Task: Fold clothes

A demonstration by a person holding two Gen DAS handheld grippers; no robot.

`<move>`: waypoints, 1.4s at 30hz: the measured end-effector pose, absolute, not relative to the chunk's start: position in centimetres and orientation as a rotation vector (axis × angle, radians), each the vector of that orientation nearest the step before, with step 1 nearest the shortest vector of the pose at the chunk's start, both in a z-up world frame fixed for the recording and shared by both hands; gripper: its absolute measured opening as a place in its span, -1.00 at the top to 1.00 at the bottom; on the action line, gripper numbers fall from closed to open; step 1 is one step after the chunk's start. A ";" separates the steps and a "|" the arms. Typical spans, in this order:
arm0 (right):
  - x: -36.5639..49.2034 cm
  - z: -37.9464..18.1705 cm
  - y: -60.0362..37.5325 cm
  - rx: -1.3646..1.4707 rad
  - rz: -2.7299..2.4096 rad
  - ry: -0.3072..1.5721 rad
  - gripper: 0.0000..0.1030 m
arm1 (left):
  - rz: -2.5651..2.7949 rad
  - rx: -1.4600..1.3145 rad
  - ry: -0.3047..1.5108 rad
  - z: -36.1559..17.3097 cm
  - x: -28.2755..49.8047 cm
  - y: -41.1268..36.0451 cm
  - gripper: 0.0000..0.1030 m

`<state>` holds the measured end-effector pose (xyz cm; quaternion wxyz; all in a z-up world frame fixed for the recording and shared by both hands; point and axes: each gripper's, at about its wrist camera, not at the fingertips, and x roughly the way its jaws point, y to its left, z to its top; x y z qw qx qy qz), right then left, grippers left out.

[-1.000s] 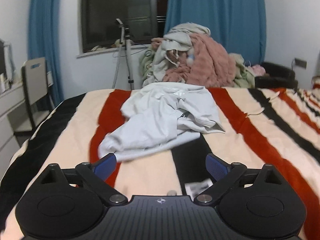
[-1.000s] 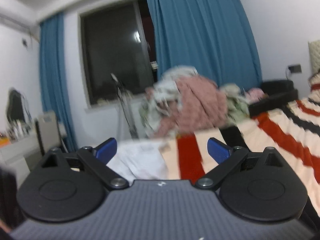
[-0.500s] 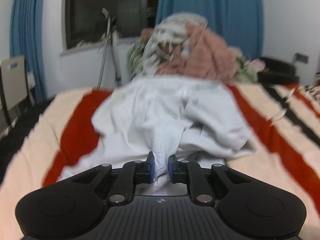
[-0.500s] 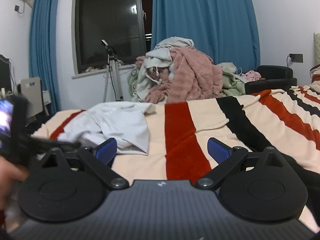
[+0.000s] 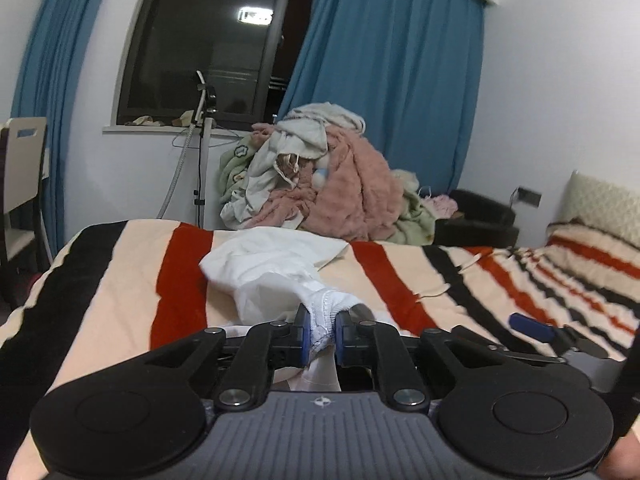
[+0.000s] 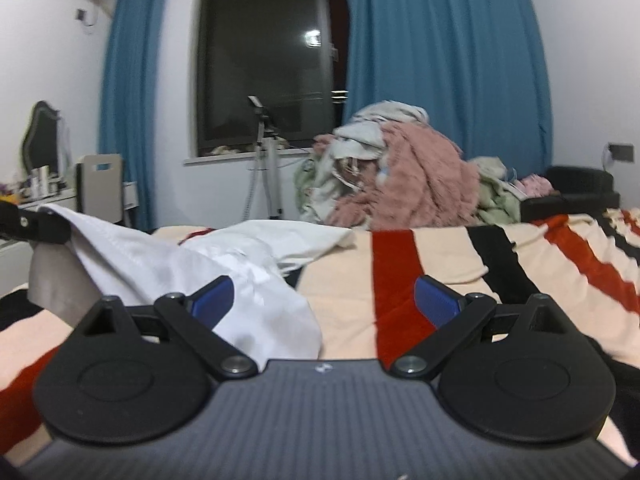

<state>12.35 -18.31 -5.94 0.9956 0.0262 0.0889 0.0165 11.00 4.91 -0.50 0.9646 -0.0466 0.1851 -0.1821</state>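
Left wrist view. The left tool [image 5: 319, 334] has its blue-padded fingers drawn close together on a stitched hem of the crumpled white cotton garment [image 5: 276, 276]. The cloth bunches between the pads and hangs below them. From the grip the garment runs away across the bed with the cream, red and black striped blanket [image 5: 120, 276], its far part lying over the red stripe and the cream band beside it. Beyond the bed's far edge stands a heap of pink fleece and pale mixed laundry [image 5: 332, 184], with blue curtains [image 5: 396, 92] and a dark window [image 5: 208, 40] behind it. A light metal stand [image 5: 202, 168] rises left of the heap. At the lower right of the bed, part of the right tool [image 5: 532, 328] shows one blue pad above the blanket.

Right wrist view. The right tool [image 6: 324, 300] is spread wide with nothing between its fingers. Its left finger [image 6: 212, 300] overlaps the garment [image 6: 248, 280] in the picture; contact cannot be judged. The garment lies on the bed [image 6: 440, 264], left of the broad red stripe, and one corner is lifted up and to the left to a black tool part at the frame edge. The laundry heap [image 6: 408, 176] sits behind the bed. A pale chair [image 6: 100, 188] stands far left of the heap.
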 end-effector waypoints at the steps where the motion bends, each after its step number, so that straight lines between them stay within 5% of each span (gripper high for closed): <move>1: 11.6 -5.6 -17.9 0.048 0.048 0.189 -0.91 | -0.369 -0.105 0.379 -0.4 9.8 5.6 0.76; 18: 11.4 -8.1 -10.1 -0.123 0.210 0.366 -0.91 | -0.328 -0.228 0.455 -2.0 8.2 9.3 0.74; 28: 12.1 -7.1 -15.3 0.170 0.096 0.397 -0.91 | -0.356 -0.186 0.455 -2.4 8.9 7.5 0.74; 35: 11.6 -7.4 -14.8 -0.006 0.094 0.540 -0.91 | -0.344 -0.215 0.454 -2.4 8.6 8.2 0.74; 42: 10.4 -5.9 -17.0 0.020 -0.019 0.441 -0.91 | -0.366 -0.201 0.460 -2.4 8.4 7.9 0.74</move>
